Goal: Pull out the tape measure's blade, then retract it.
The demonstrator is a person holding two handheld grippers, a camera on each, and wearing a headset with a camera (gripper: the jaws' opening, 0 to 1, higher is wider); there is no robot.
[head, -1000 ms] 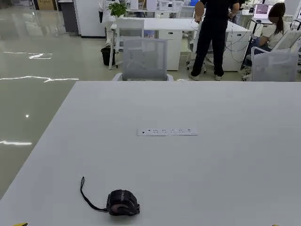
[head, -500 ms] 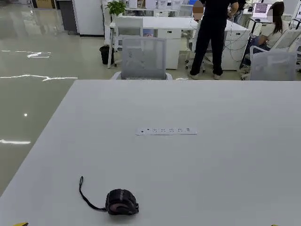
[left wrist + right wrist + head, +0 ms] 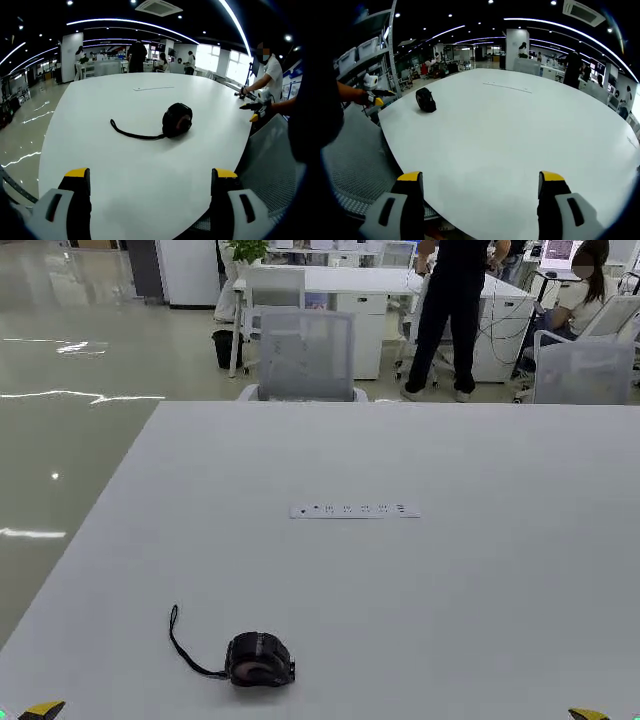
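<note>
Tape sits near front edge of table, L of centre, black strap trailing L; no blade out yet. L gripper & R gripper are both spread wide, empty, well short of it. Risks: the rounded, rubbery-looking black case could skid on the smooth white top if pinched off-centre. Strap may snag a jaw. Blade tip is too small to make out, so catching it looks fiddly. Springy blade may whip back.

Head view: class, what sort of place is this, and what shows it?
Probably an open-plan office or lab: white desks, a mesh office chair, a power strip on the worktable.
</note>
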